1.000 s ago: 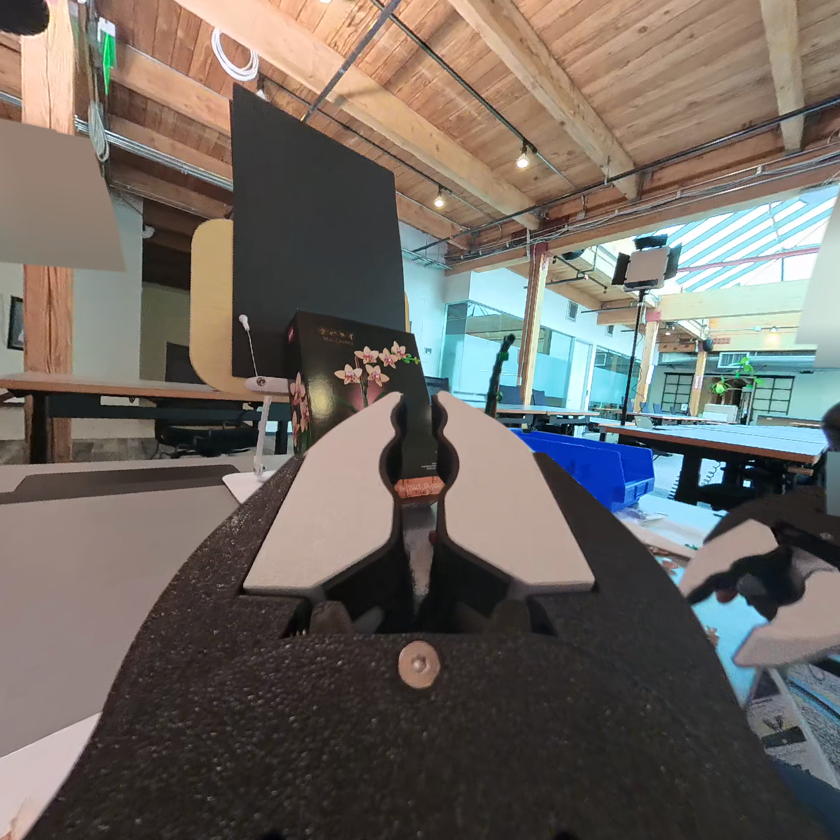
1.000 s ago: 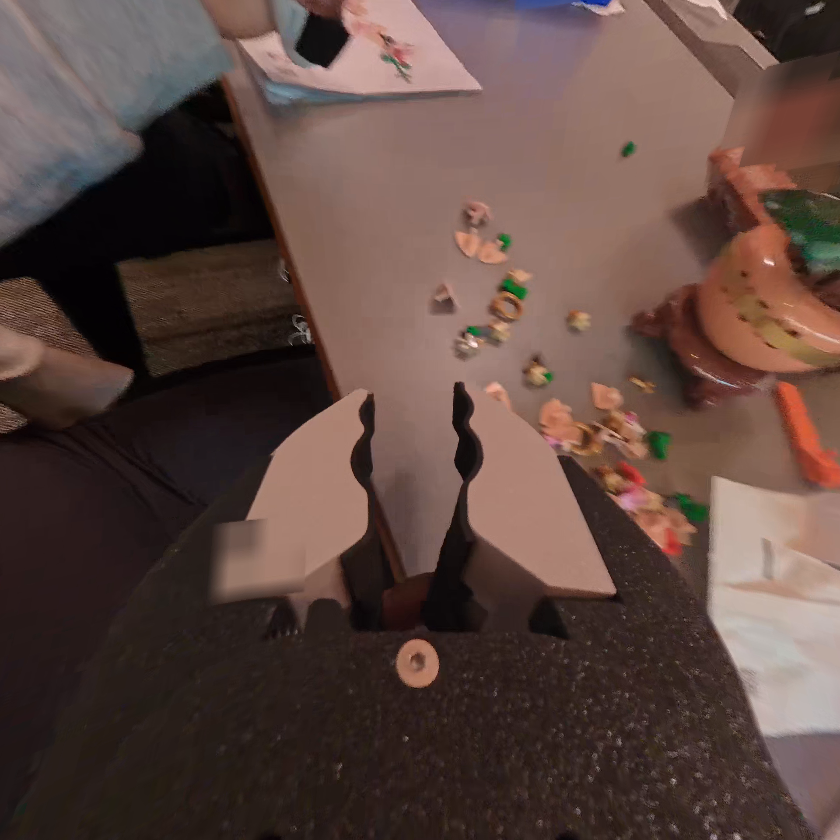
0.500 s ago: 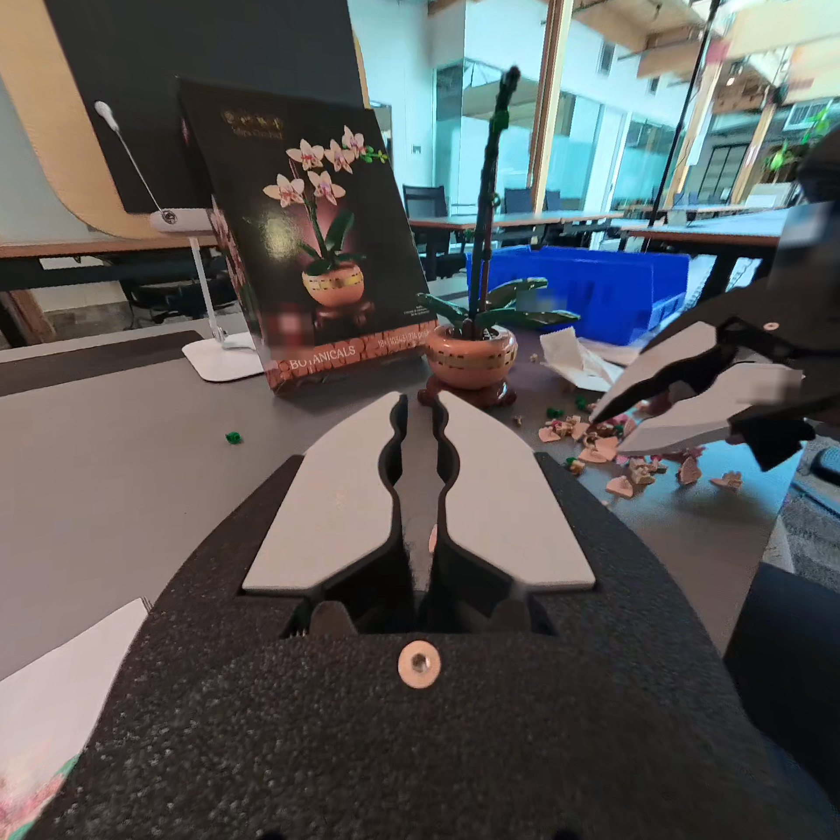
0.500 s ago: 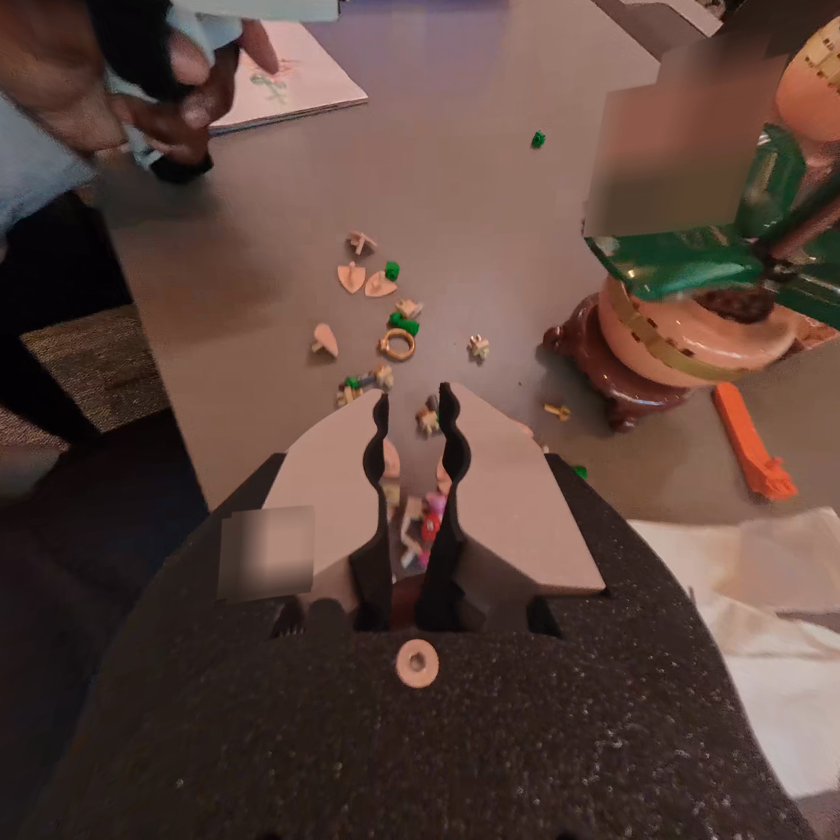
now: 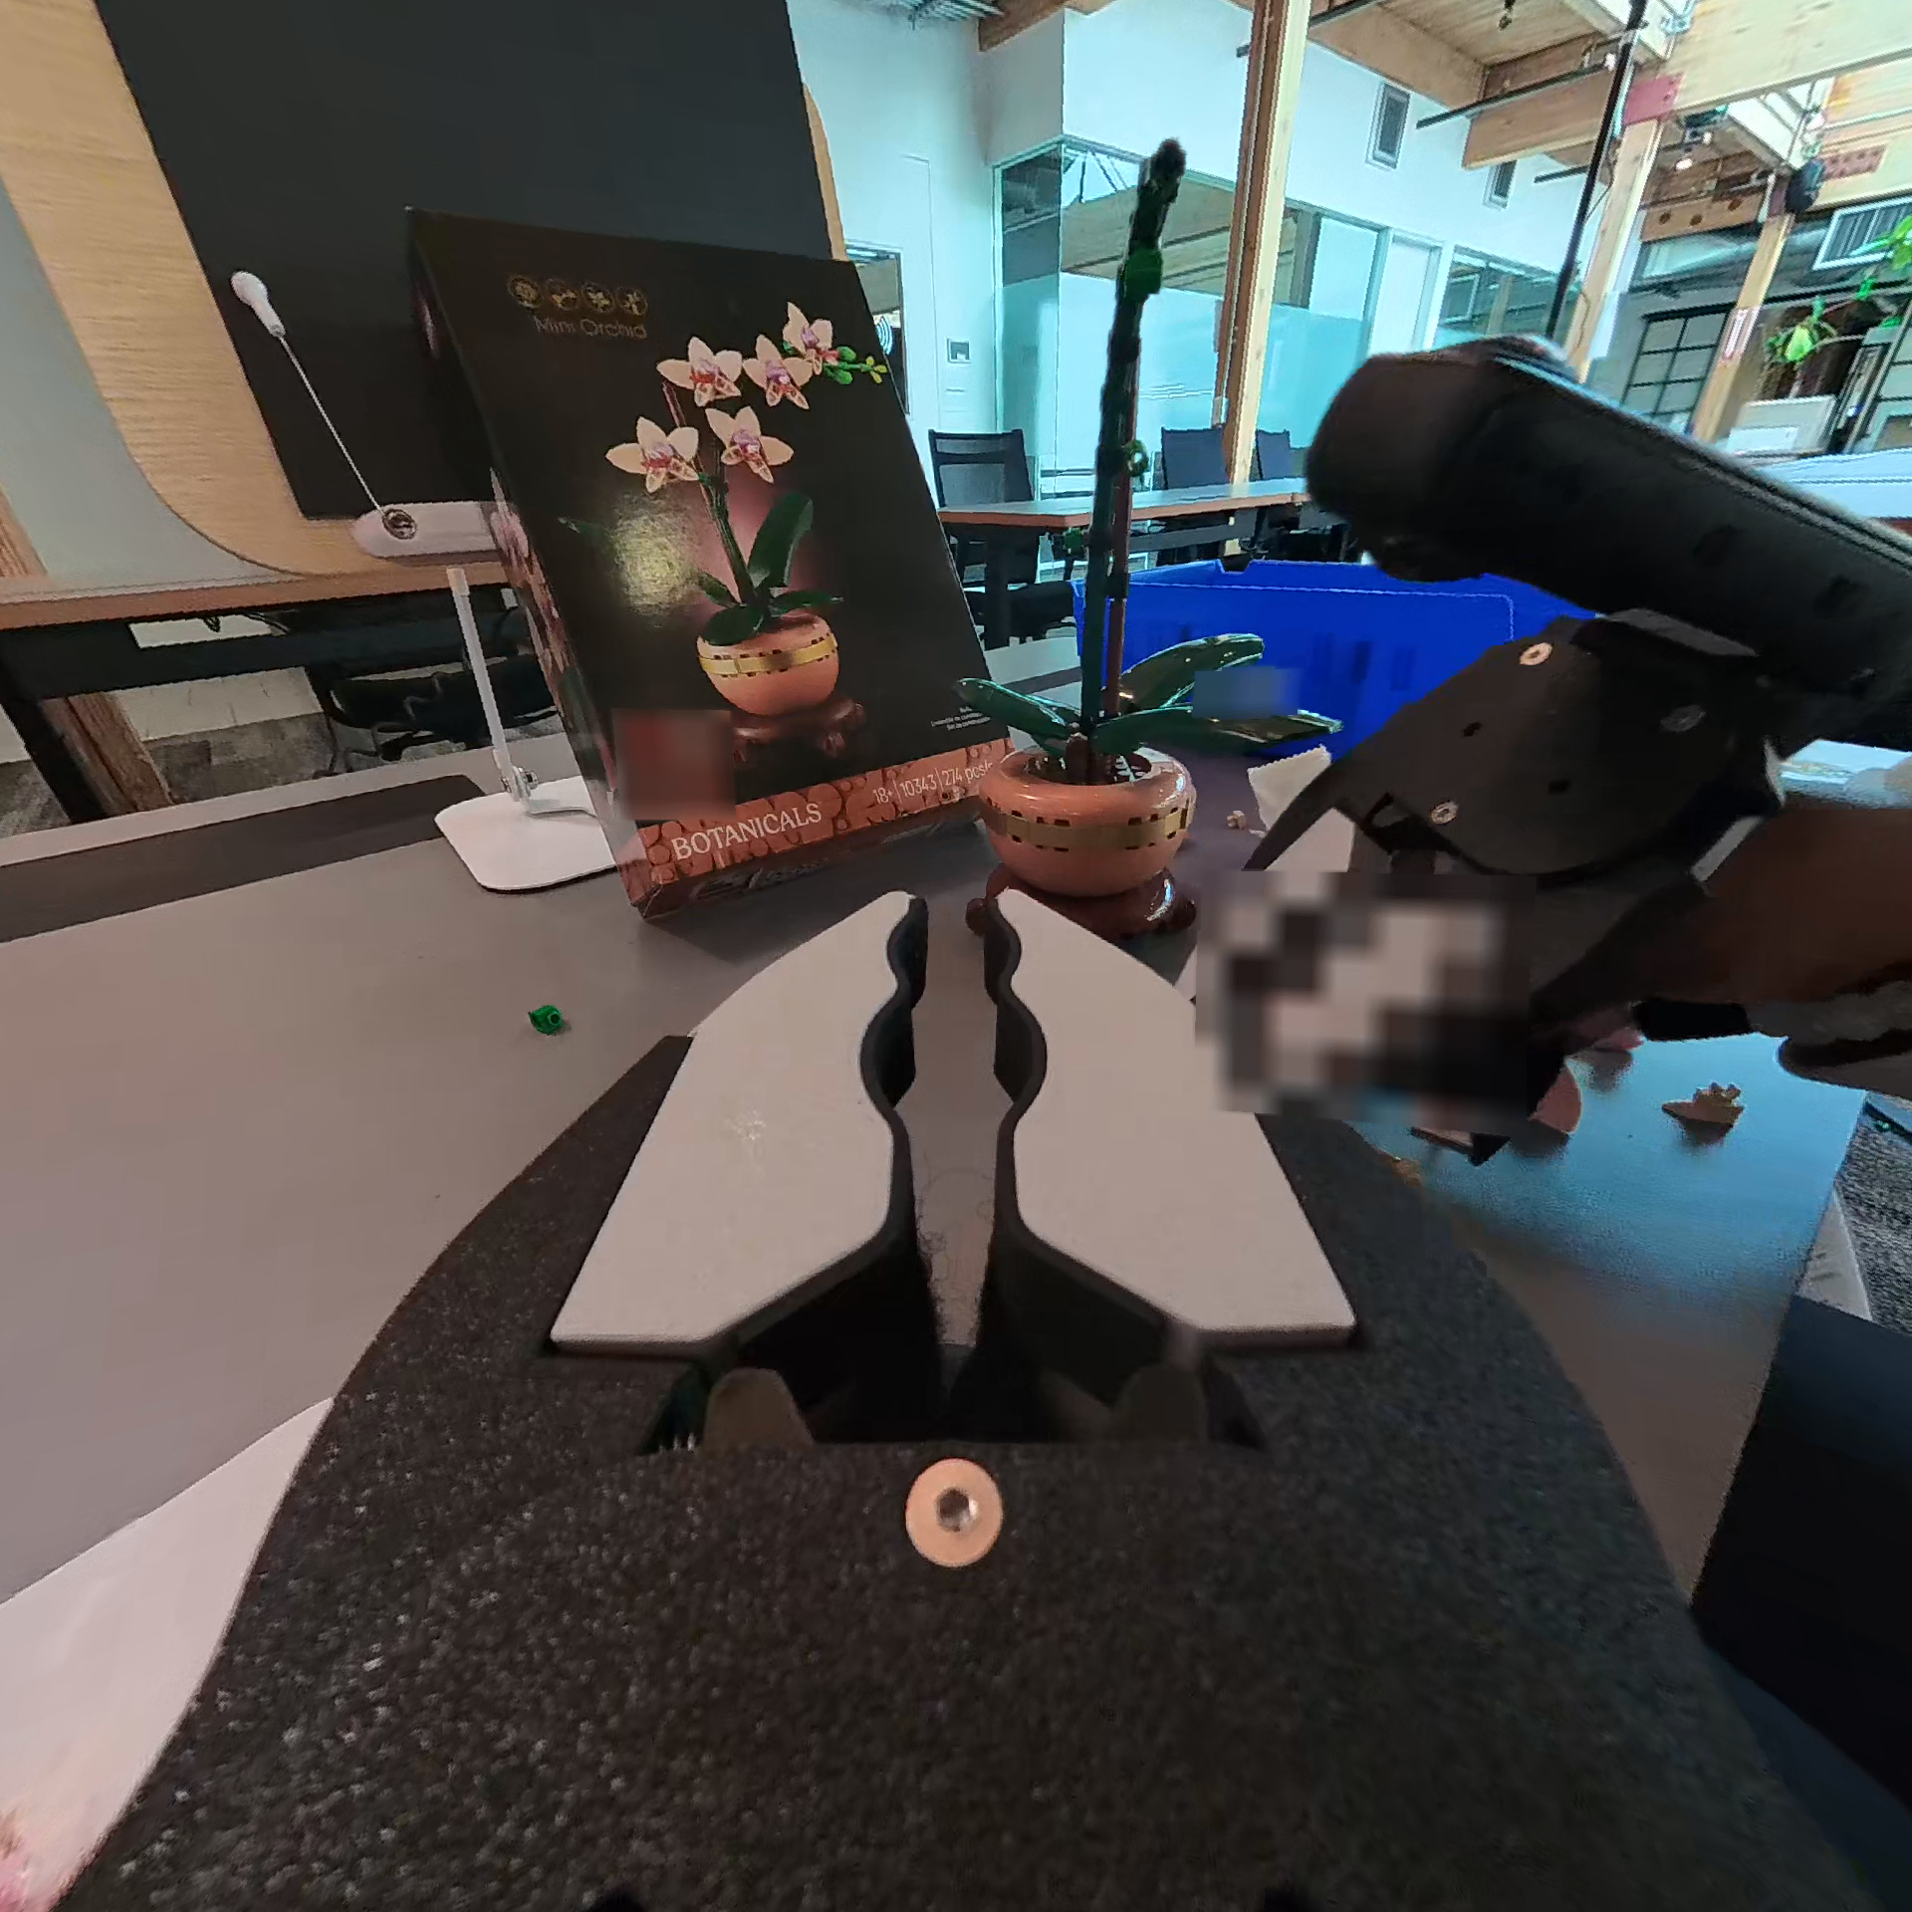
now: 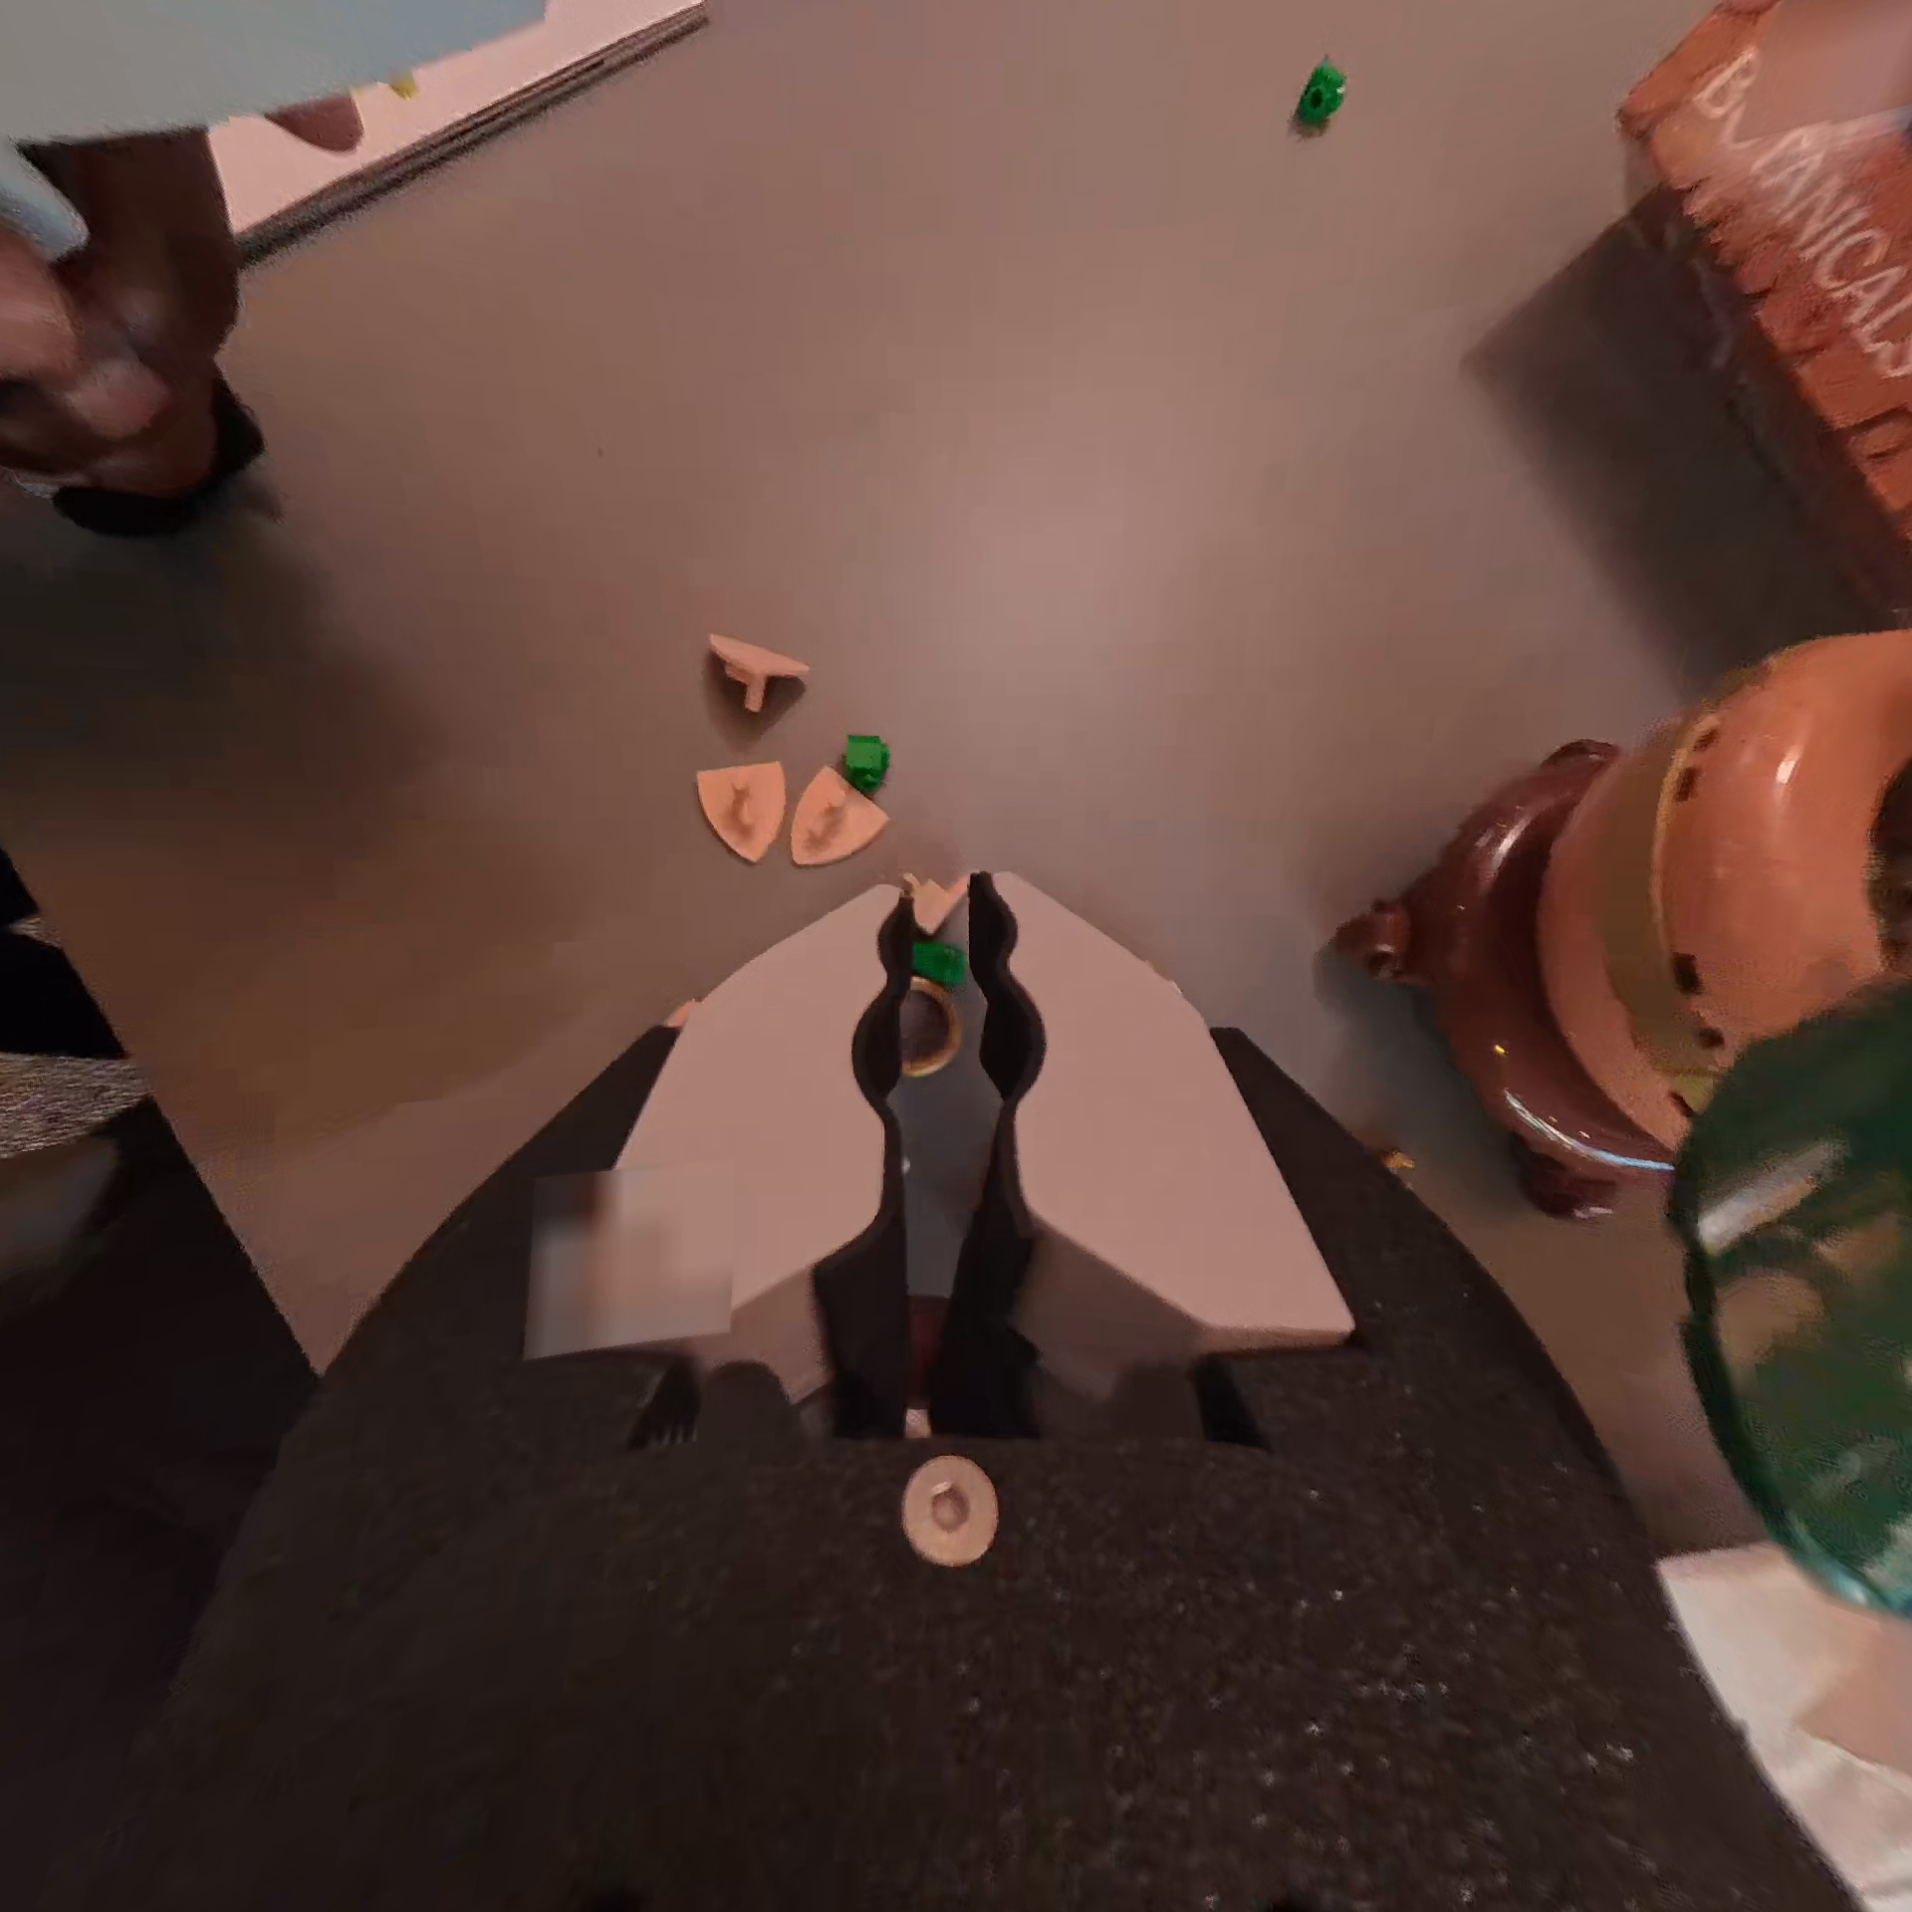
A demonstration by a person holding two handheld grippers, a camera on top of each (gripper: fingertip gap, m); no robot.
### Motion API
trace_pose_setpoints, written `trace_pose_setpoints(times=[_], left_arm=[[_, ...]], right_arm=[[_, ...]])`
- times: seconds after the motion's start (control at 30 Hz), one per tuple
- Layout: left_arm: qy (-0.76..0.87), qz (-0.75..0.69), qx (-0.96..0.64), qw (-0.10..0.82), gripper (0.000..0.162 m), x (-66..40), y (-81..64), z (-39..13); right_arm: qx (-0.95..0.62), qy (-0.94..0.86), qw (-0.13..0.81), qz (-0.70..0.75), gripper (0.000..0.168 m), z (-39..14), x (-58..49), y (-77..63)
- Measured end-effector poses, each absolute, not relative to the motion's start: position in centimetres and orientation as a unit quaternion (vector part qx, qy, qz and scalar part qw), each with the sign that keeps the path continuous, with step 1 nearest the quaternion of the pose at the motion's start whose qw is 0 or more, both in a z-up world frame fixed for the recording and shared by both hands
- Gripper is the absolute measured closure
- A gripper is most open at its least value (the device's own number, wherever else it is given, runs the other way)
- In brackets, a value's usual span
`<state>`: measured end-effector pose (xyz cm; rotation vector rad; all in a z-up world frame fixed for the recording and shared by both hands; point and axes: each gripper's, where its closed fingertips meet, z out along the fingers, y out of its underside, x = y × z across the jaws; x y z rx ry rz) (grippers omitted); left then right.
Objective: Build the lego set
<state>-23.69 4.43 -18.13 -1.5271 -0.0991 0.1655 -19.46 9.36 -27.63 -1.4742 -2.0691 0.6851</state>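
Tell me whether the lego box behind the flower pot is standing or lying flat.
Standing. The lego box rests on its bottom edge on the table, front face leaning back slightly, just behind the flower pot.

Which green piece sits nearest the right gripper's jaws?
The green piece seen between the right gripper's jaws; the others lie farther out on the table.
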Motion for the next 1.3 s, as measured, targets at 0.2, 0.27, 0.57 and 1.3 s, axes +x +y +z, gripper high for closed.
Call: trace_pose_setpoints(times=[0.2,0.27,0.57,1.3], left_arm=[[-0.032,0.082,-0.693,0.715,0.152,-23.6,4.7,-18.2],[-0.03,0.086,-0.694,0.714,0.152,-23.6,4.7,-18.3],[-0.014,0.098,-0.7,0.707,0.152,-23.2,4.9,-18.5],[-0.001,-0.274,-0.644,0.715,0.143,-14.2,6.5,-16.4]], right_arm=[[-0.562,-0.763,0.216,0.234,0.155,-28.2,-19.7,9.2],[-0.561,-0.768,0.214,0.222,0.155,-28.3,-19.5,9.3],[-0.547,-0.774,0.223,0.227,0.161,-28.5,-19.6,9.5],[-0.142,-0.741,0.596,0.275,0.161,-16.0,-15.2,6.6]])
